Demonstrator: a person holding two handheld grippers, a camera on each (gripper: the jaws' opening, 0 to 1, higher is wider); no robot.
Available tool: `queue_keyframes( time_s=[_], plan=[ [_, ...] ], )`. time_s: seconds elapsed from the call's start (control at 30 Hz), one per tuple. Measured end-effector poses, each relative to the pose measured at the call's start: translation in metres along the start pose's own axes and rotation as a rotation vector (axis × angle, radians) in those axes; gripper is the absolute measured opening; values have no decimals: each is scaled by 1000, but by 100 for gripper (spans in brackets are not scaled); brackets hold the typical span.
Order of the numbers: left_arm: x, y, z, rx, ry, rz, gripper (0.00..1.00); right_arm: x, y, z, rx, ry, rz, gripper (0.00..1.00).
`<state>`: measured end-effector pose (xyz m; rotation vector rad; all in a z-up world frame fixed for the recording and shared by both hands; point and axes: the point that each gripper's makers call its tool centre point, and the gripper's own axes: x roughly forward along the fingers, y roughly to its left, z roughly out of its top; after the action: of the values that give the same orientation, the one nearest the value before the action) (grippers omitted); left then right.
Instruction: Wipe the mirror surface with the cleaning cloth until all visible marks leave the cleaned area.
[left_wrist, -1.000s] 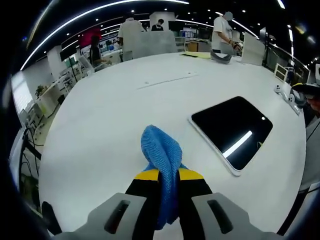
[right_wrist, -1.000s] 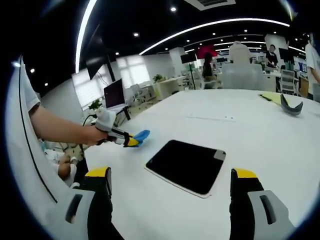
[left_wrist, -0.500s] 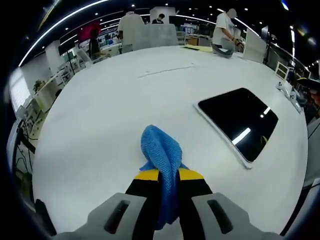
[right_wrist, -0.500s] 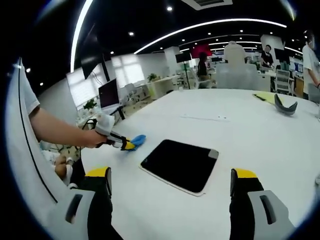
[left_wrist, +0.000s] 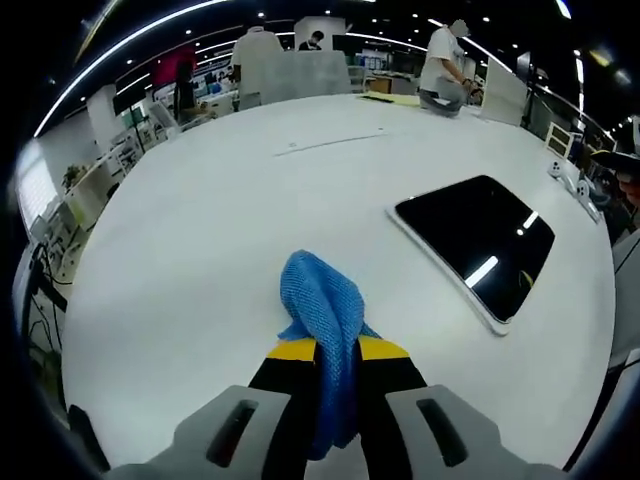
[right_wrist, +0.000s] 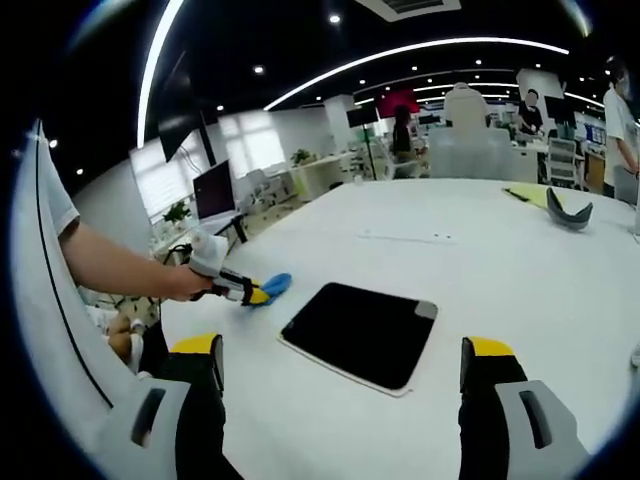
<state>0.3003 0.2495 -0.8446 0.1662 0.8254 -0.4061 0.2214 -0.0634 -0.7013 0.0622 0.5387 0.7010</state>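
A: What is the left gripper (left_wrist: 335, 350) doing?

B: It is clamping the blue cloth (left_wrist: 322, 310) between closed jaws, holding it above the white table (left_wrist: 200, 220). The right gripper (right_wrist: 340, 375) is hanging with jaws spread wide and gripping nothing.

A: What is changing?

B: Compared with a second ago, the mirror (left_wrist: 478, 246) is sitting farther up and to the right in the left gripper view, and the cloth is pointing past its near corner. In the right gripper view the left gripper (right_wrist: 252, 293) is holding the cloth (right_wrist: 276, 284) just beside the mirror (right_wrist: 358, 331), apart from it. Wiping is probably not yet starting; the cloth is not touching the glass.

A: And the surroundings?

B: The mirror is lying flat, reflecting ceiling lights. The table is otherwise mostly bare. Behind it, people (left_wrist: 440, 70) are standing in an open office with monitors (right_wrist: 213, 190).
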Motion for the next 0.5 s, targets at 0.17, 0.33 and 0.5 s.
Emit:
queue_keyframes(
  time_s=[0.17, 0.33, 0.5],
  plan=[
    [0, 7, -1, 29, 9, -22, 18, 0, 1, 0, 0, 1, 0, 99],
    [0, 6, -2, 44, 19, -90, 21, -2, -1, -2, 3, 8, -4, 99],
    [0, 14, -2, 83, 32, -104, 31, -3, 1, -4, 5, 13, 7, 99]
  ],
)
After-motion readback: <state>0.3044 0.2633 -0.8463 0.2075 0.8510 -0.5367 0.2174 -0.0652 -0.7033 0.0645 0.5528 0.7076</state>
